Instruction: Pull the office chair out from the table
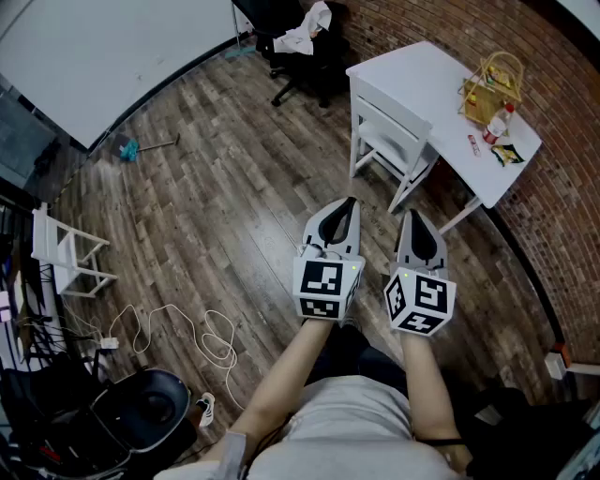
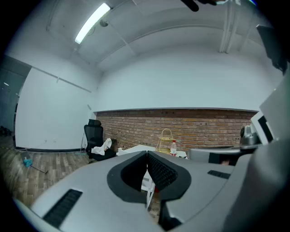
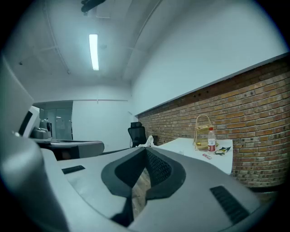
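Floor point(image 1: 206, 206) is wood plank with a slight sheen, wall point(image 1: 441, 23) is rough red brick, table point(image 1: 422, 80) is smooth matt white, and the basket point(image 1: 488, 86) is thin yellow wire.

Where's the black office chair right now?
Head view, top centre: black office chair by the brick wall, beyond the far end of the white table, white cloth on it.

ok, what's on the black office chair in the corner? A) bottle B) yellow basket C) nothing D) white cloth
D: a white cloth lies bunched on the black office chair; the basket and bottle stand on the white table.
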Demonstrator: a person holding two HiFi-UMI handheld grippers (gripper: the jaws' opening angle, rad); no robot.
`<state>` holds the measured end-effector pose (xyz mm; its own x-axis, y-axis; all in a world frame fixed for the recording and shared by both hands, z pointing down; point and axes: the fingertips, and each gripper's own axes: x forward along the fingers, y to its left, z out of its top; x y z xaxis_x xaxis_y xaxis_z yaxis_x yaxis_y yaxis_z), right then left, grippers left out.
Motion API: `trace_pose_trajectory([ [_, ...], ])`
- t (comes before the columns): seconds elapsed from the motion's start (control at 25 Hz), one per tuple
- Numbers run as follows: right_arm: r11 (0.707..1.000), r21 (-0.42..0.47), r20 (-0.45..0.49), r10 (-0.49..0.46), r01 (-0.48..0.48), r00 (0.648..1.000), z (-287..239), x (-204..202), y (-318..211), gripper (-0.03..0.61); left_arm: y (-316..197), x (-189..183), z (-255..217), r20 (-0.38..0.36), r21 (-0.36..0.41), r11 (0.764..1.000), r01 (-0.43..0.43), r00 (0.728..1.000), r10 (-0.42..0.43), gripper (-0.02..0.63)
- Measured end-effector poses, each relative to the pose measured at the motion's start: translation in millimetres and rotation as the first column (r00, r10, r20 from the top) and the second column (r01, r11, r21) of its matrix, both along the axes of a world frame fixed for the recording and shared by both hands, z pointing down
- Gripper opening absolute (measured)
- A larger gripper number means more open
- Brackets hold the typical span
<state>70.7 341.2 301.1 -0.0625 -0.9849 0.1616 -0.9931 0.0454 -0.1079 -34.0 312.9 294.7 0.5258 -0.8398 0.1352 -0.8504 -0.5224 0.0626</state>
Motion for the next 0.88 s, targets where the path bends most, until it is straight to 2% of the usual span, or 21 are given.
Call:
trace_pose_trajectory([
  [0.56,1.0,-0.006,0.003,-0.004,0.004,1.0,4,4,-13,0.015,-12,6,8,0.005,-0.033,0.999,-0.003,1.0,0.003,0.014],
  [0.88,1.0,-0.019,0.05,-0.017,0.018,0.999,9,14,-22,0.015,-22,12,12,0.007,-0.037,0.999,0.005,1.0,-0.005,0.014],
])
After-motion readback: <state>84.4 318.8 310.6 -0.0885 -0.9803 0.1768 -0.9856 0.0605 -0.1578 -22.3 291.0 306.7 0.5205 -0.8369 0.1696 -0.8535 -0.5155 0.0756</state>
